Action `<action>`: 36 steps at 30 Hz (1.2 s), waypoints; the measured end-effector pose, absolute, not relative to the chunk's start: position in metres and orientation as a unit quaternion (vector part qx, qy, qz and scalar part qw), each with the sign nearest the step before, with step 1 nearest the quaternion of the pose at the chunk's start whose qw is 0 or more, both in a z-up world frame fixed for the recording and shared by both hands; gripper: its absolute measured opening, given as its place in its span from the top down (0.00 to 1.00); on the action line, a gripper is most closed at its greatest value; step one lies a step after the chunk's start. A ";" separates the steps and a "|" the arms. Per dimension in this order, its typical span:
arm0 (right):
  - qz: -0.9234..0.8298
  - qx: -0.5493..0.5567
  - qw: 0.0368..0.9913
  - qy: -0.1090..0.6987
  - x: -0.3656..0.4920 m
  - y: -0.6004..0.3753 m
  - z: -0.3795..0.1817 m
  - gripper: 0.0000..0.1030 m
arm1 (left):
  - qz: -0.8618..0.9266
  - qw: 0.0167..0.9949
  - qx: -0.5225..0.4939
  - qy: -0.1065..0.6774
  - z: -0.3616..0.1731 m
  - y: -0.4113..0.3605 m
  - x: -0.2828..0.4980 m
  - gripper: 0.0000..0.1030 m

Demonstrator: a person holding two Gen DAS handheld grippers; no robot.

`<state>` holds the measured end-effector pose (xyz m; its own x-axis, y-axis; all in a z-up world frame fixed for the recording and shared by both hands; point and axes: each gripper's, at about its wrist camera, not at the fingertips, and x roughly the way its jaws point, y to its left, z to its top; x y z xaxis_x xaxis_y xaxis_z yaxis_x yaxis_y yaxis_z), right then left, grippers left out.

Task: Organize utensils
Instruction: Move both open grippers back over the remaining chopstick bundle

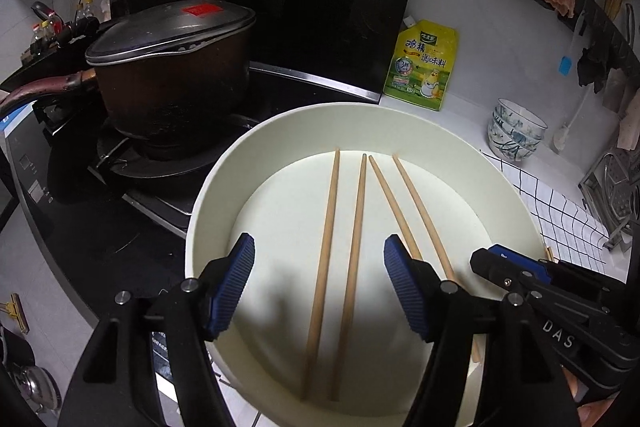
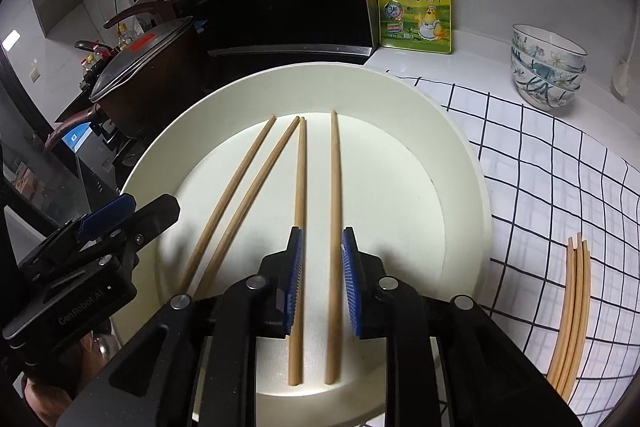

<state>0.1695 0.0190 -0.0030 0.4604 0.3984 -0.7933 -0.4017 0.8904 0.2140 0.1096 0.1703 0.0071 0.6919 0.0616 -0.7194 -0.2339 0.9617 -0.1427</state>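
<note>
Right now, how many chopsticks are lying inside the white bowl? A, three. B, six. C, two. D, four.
D: four chopsticks lie side by side on the floor of the white bowl; the other sticks lie outside it on the checked cloth.

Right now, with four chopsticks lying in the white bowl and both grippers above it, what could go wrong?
1. The right gripper is open around only one chopstick; its neighbour lies beside the left pad and could be knocked or pinched too.
2. The left gripper hangs close to the right one, so they may collide.
3. The white bowl overlaps the stove edge and might shift if pushed.
</note>
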 end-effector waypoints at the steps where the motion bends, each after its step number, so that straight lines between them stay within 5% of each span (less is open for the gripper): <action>1: 0.234 -0.001 0.855 0.463 0.167 0.018 -0.002 0.80 | 0.081 0.913 -0.112 0.384 0.008 0.169 0.107 0.35; 13: 0.216 0.010 0.870 0.443 0.135 -0.014 0.014 0.75 | 0.070 0.921 -0.102 0.369 0.020 0.151 0.080 0.23; 36: 0.145 0.018 0.896 0.419 0.083 -0.127 0.031 0.67 | -0.003 0.929 -0.081 0.360 0.036 0.058 0.053 0.18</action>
